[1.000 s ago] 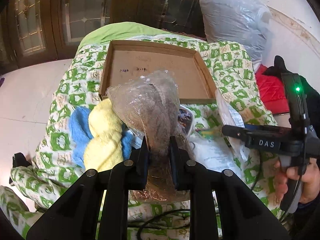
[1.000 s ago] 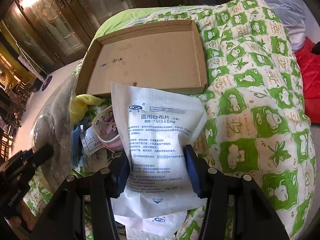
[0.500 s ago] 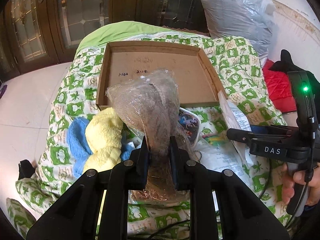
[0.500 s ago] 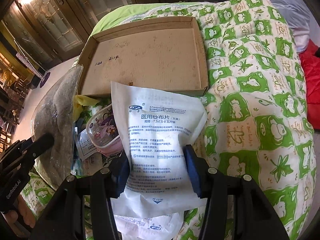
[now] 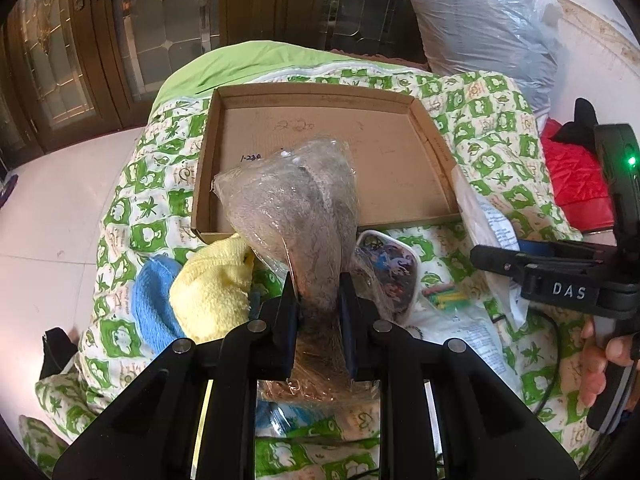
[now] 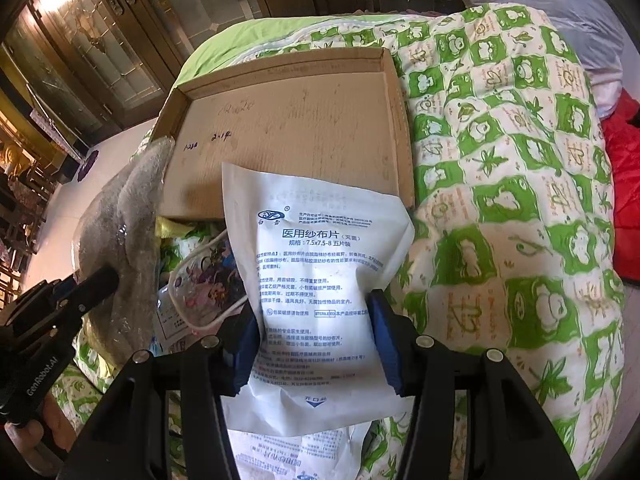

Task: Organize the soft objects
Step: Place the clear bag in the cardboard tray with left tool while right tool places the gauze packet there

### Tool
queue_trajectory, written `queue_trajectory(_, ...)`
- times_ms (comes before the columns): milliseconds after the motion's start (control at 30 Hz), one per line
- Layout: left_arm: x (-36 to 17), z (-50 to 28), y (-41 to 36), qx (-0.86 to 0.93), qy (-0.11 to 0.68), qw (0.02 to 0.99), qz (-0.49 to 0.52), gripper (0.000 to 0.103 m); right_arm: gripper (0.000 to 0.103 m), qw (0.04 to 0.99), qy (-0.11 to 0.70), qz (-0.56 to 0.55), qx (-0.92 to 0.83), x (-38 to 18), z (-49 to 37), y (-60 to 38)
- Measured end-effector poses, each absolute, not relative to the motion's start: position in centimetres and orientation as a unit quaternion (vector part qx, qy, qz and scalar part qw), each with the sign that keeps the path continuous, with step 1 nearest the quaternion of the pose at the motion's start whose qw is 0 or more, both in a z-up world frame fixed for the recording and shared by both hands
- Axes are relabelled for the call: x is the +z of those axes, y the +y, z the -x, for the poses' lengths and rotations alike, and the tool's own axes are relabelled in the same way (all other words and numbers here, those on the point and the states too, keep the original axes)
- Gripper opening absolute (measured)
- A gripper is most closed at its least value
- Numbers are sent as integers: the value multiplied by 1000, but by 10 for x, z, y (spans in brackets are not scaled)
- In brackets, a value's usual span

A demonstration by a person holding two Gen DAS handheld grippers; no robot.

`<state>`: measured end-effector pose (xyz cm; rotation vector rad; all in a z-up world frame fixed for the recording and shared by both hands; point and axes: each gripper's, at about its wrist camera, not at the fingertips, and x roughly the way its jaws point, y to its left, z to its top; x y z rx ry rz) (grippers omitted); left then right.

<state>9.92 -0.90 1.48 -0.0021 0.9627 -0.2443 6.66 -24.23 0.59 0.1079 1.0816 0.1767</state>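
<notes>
My left gripper (image 5: 319,300) is shut on a clear plastic bag of grey fluffy fabric (image 5: 296,208) and holds it up over the near edge of the shallow cardboard box (image 5: 434,148). My right gripper (image 6: 314,332) is shut on a white medical gauze packet (image 6: 320,264) with blue print, held just before the box's (image 6: 396,112) near edge. The grey bag (image 6: 124,216) and the left gripper show at the left of the right wrist view. The right gripper's side (image 5: 560,276) shows at the right of the left wrist view.
A yellow towel (image 5: 212,288), a blue cloth (image 5: 148,304) and a patterned face mask in a pouch (image 5: 384,264) lie on the green-and-white quilt (image 6: 500,200). More gauze packets (image 6: 296,452) lie below. A grey plastic sack (image 5: 480,20) and a red garment (image 5: 576,176) are at the right.
Both grippers have moved forward toward the cardboard box, each still holding its item; the grey bag now overlaps the box's near edge.
</notes>
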Motion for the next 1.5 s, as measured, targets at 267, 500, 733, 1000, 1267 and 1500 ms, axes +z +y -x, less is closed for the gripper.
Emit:
queue_trajectory(267,22,-130,1,-107,453,885,16,18,52,854,511,-50,79,7,-95,-240)
queue_trajectory(500,20,-169,7,-107,454,884,39,18,52,858,503,-65,78,14,-127,-239)
queue_trajectory(733,10,-206,15,-99,464,878,55,18,52,863,496,-61,79,14,-161,-229)
queue_trajectory(1000,0,-233,17,-103,456,882,59,18,52,866,492,-48,76,0,-197,-221)
queue_trajectory(1267,-9,-247,13,-113,449,886,35,18,53,871,487,-31,63,-16,-217,-217)
queue_trajectory(1500,-23,-251,16,-113,459,881,25,18,56,876,479,-10,54,-23,-224,-214)
